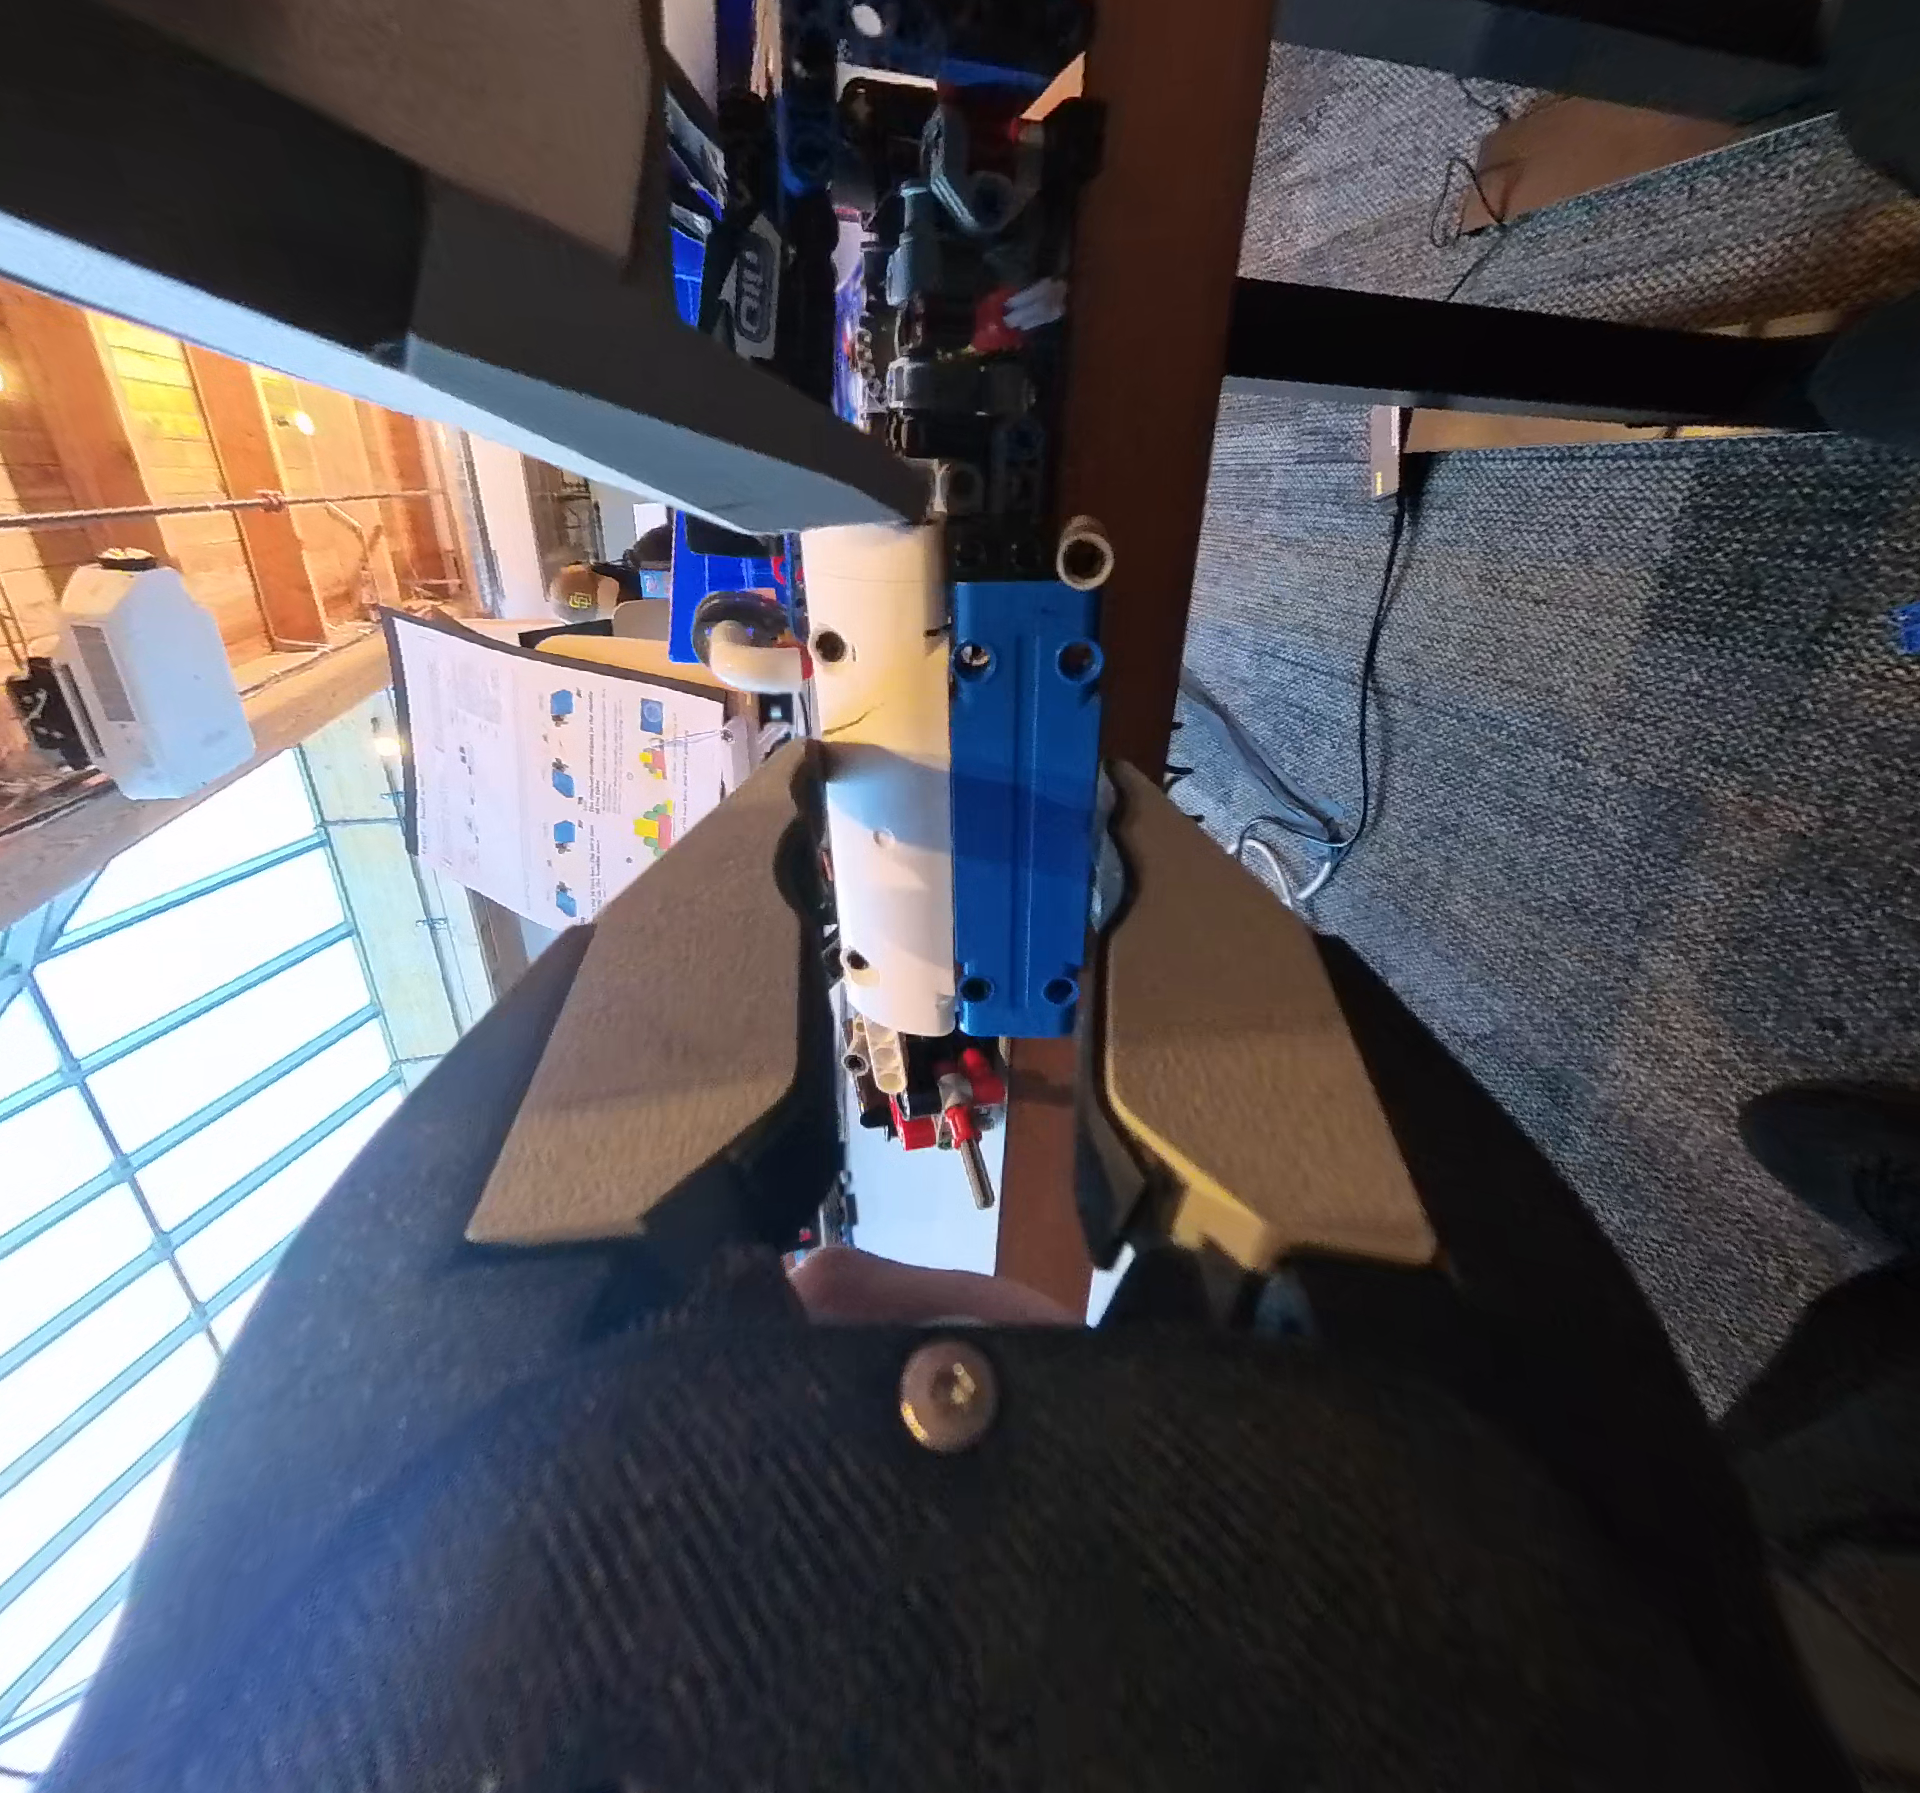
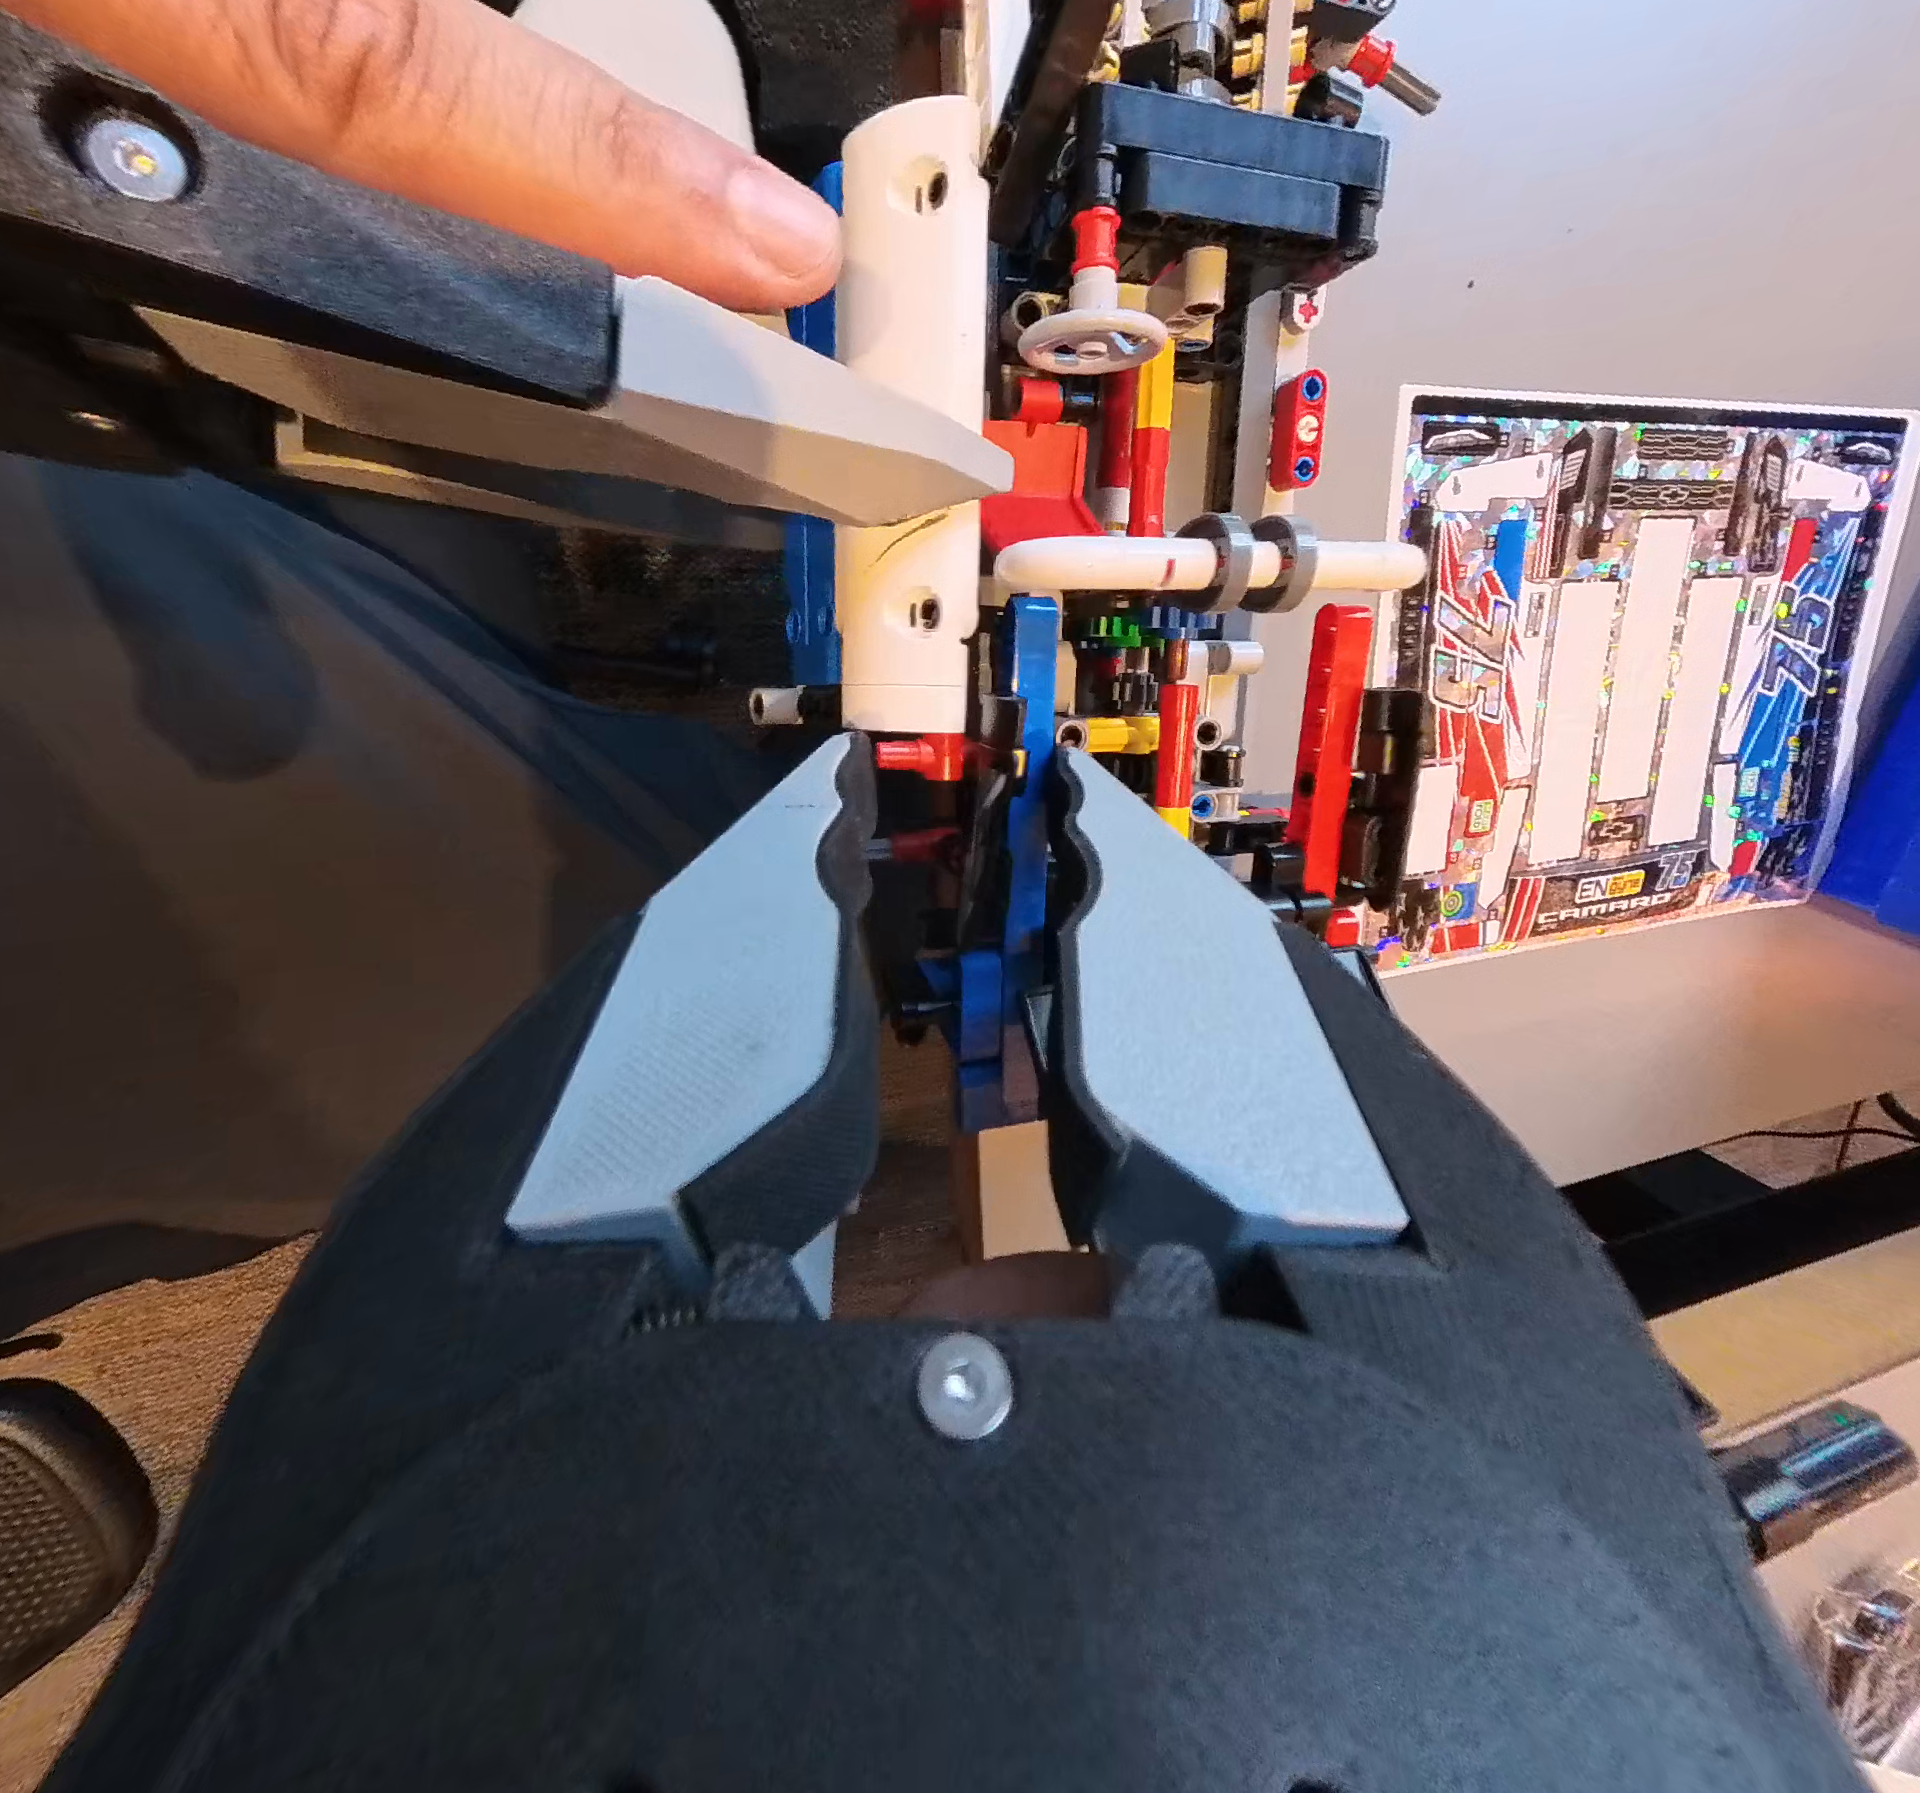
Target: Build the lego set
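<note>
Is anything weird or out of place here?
One oddity: a bare finger presses on the model's white panel, alongside the left gripper gripping the white and blue panels. The right gripper grips a blue beam. Nothing looks broken.

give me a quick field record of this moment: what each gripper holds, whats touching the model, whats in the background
model: lego car model, partly built, held up between both grippers
left gripper: shut on the model's white panel and blue panel
right gripper: closed around a blue piece at the model's end
finger: tip pressing the white panel
background: sticker sheet beyond the model; instruction sheet in left wrist view
</note>
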`<state>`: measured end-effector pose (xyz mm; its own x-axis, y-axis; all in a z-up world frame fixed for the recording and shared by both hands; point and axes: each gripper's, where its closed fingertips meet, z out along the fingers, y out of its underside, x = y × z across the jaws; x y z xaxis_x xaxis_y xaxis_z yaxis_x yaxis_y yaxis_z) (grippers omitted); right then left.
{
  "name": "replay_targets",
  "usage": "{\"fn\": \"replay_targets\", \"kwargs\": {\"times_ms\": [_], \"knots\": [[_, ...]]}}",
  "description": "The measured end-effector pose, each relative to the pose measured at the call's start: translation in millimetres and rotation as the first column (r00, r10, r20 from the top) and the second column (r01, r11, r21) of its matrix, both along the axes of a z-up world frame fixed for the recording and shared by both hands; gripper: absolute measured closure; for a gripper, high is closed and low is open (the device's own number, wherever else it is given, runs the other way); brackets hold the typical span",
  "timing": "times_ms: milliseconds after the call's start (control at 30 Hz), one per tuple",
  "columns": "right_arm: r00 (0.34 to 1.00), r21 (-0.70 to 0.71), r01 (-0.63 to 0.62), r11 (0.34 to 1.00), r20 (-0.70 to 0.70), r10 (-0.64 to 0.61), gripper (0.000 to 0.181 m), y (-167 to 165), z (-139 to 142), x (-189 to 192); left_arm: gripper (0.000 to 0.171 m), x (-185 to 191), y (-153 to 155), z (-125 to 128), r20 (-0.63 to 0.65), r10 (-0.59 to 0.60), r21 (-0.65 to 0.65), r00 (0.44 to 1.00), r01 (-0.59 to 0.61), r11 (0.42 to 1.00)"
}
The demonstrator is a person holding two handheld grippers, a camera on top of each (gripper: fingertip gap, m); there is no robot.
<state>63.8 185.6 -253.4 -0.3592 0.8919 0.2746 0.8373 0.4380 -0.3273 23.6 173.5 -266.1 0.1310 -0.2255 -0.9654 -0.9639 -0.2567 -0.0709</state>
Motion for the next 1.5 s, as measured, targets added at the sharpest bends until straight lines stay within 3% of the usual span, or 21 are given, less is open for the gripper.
{"fn": "replay_targets", "kwargs": {"times_ms": [333,467,967,1233,1500], "knots": [[1.000,0.002,-0.025,1.000,-0.010,0.025,0.151,0.9,0.7,-0.2,0.123,0.6,-0.6,0.0,0.107,0.015,-0.046,0.994,-0.010,0.999],[1.000,-0.060,-0.011,0.998,-0.019,0.009,0.152,-0.3,2.6,0.1,0.123,1.6,-1.3,1.1,0.161,0.012,-0.067,0.987,-0.001,0.998],[0.998,0.065,-0.050,0.997,-0.038,0.052,0.159,4.5,2.2,-4.2,0.123,-1.7,1.6,0.1,0.117,0.037,-0.052,0.992,-0.031,0.998],[0.998,0.018,0.004,1.000,-0.067,-0.003,0.158,4.2,3.6,-4.2,0.122,-1.5,3.0,1.7,0.067,0.030,-0.008,0.997,-0.029,1.000],[0.988,0.006,0.044,0.999,-0.145,-0.043,0.135,2.5,16.6,-8.1,0.122,-4.0,-0.5,2.2,0.028,0.026,0.050,0.999,-0.027,0.998]]}}
